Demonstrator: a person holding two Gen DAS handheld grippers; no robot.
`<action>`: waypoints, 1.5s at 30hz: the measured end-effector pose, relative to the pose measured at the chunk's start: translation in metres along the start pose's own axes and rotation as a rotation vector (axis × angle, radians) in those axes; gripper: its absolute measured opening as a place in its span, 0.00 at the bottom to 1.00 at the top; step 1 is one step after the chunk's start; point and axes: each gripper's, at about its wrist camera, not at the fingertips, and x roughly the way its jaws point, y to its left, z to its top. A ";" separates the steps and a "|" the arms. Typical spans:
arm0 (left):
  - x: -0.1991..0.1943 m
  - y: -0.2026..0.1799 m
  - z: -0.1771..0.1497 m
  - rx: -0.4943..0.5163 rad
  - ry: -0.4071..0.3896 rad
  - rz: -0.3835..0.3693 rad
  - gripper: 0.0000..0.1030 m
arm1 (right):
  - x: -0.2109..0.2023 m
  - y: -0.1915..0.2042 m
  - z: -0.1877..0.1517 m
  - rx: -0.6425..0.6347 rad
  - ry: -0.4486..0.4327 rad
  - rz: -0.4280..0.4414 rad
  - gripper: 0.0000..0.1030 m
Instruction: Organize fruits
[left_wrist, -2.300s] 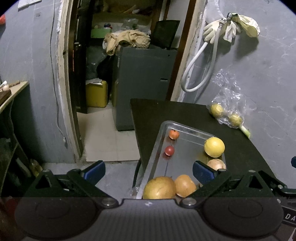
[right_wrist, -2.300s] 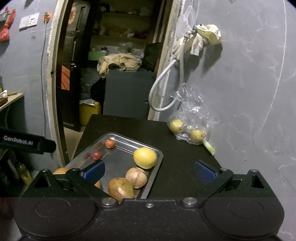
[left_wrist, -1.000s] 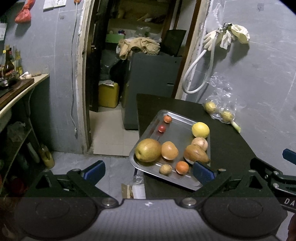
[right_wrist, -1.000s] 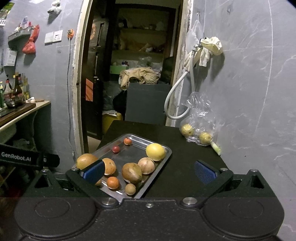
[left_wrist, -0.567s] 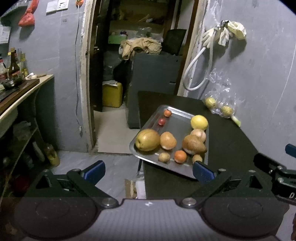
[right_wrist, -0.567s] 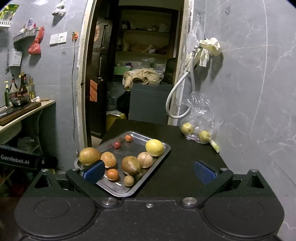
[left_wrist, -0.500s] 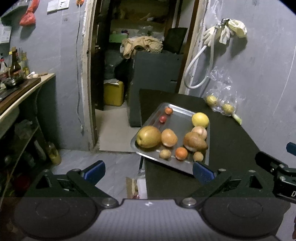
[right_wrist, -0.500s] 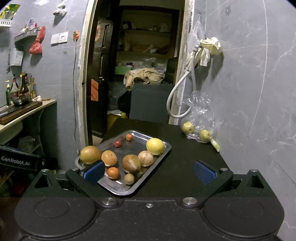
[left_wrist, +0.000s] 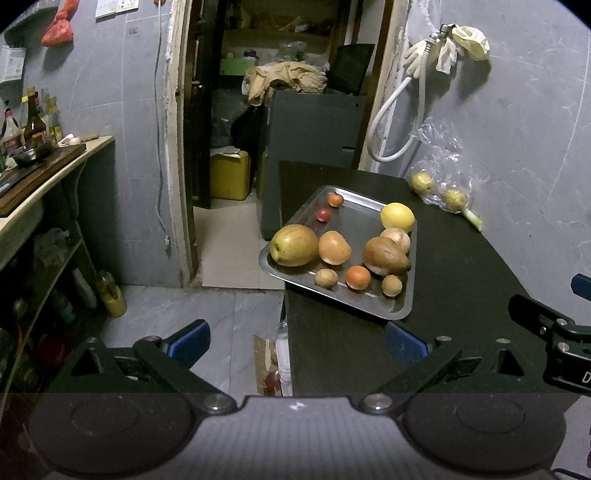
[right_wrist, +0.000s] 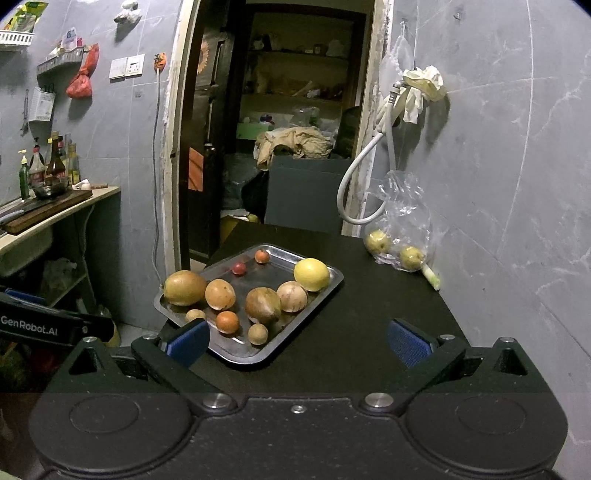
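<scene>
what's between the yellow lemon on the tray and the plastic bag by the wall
Only bare black tabletop lies between the yellow lemon and the plastic bag, past the tray rim; the right wrist view shows it best.

White lettering "GenRobot.AI" stood on the black body of the left gripper (right_wrist: 55, 328), at nine o'clock in the right wrist view. In the left wrist view a cut-off white "D" showed on the right gripper (left_wrist: 569, 373), at four o'clock.
</scene>
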 end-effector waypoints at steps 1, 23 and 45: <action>0.000 0.000 0.000 0.000 0.001 0.000 0.99 | 0.000 0.000 0.000 0.000 0.000 0.000 0.99; -0.007 -0.001 -0.025 -0.013 0.000 -0.022 0.99 | -0.011 -0.004 -0.017 -0.003 0.023 0.013 0.99; -0.017 0.002 -0.036 0.002 -0.037 -0.012 0.99 | -0.026 -0.006 -0.036 -0.001 0.016 0.018 0.99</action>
